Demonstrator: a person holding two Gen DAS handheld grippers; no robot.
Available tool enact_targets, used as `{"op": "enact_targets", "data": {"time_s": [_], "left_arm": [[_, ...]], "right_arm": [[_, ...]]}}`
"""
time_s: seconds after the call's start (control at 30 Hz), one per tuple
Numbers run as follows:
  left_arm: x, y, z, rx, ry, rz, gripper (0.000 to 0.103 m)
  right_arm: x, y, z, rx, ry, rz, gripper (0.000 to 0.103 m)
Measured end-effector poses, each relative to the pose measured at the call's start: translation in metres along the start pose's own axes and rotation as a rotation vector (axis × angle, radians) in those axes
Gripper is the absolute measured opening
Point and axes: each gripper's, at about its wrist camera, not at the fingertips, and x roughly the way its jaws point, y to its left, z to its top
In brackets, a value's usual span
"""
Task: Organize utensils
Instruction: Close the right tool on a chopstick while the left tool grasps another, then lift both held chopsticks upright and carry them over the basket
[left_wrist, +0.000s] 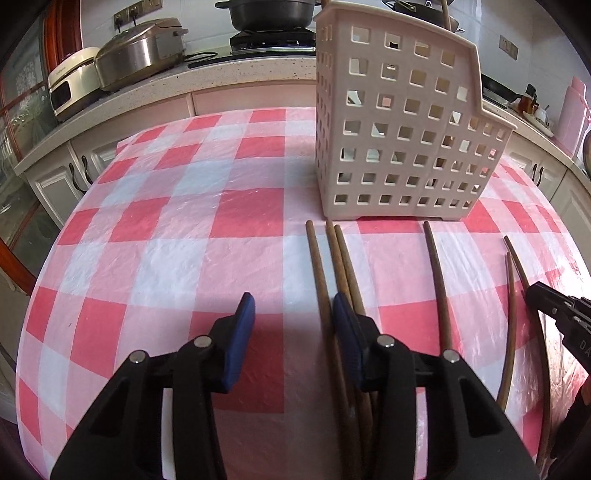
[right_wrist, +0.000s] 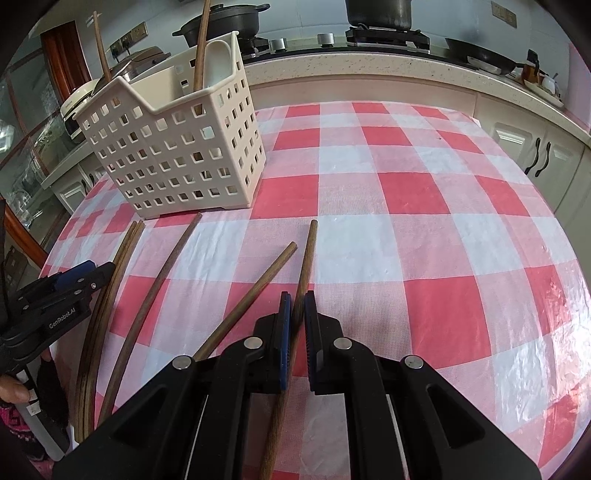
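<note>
On the bench (left_wrist: 177, 221), covered with a red-and-white checked cloth (right_wrist: 406, 192), a perforated cream utensil basket (left_wrist: 399, 122) is set upright, with chopsticks already stood inside it. Loose wooden chopsticks (left_wrist: 437, 280) are laid in front of the basket, pointing toward it. The left gripper (left_wrist: 293, 317) is held low over the cloth with its jaws parted; nothing is seen between them, and three chopsticks (left_wrist: 332, 266) lie just beside and under its right finger. The right gripper (right_wrist: 297, 306) is clenched on one chopstick (right_wrist: 308, 254), which is gripped along its length between the blue pads (right_wrist: 284, 325).
</note>
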Motion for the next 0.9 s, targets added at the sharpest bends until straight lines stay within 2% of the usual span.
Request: {"op": "enact_targets", "data": {"time_s": [0.17,0.27,0.3,0.33,0.57,0.9], "left_arm": [[0.0,-0.005,0.002,0.024,0.008,-0.012,0.03],[0.0,-0.008,0.003,0.044,0.013,-0.026,0.018],[0.0,-0.009,0.003,0.051,0.014,-0.029,0.009],[-0.001,-0.009,0.002,0.054,0.015,-0.032,0.008],[-0.009,-0.004,-0.005,0.036,0.008,-0.07,0.006],[-0.055,0.009,-0.007,0.008,-0.094,-0.089,0.006]], "right_arm": [[0.003,0.005,0.003,-0.028,0.004,-0.033,0.008],[0.004,0.008,0.004,-0.042,0.006,-0.048,0.008],[0.004,0.008,0.004,-0.046,0.006,-0.054,0.008],[0.003,0.009,0.003,-0.049,0.003,-0.061,0.007],[-0.003,0.004,-0.002,-0.017,-0.018,-0.045,0.007],[-0.046,0.014,-0.003,-0.014,-0.132,-0.017,0.006]]}}
